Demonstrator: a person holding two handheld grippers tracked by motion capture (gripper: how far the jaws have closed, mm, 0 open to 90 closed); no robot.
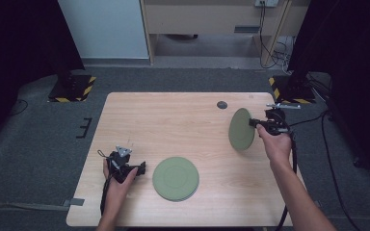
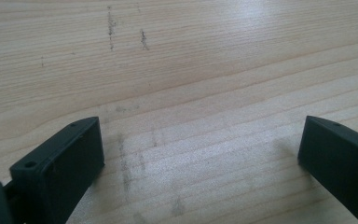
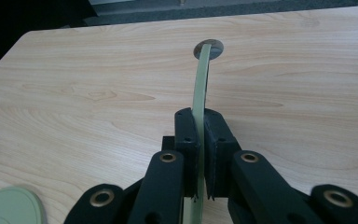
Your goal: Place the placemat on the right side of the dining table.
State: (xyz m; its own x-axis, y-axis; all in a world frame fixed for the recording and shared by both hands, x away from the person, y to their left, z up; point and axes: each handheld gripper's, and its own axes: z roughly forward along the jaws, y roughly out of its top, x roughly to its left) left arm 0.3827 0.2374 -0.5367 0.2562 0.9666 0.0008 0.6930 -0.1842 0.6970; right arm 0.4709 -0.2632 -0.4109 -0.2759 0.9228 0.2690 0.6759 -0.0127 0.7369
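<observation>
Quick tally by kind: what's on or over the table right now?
Green plates: 2, one flat on the table, one held on edge in the right hand-held gripper
Hand-held grippers: 2, left open, right shut on the plate's rim
Grey round insert in the tabletop: 1
Total: 5

No readable text, labels, brands or numbers anywhere. Only sign-like marking: yellow-black hazard stripes on stand bases at table's far corners.
</observation>
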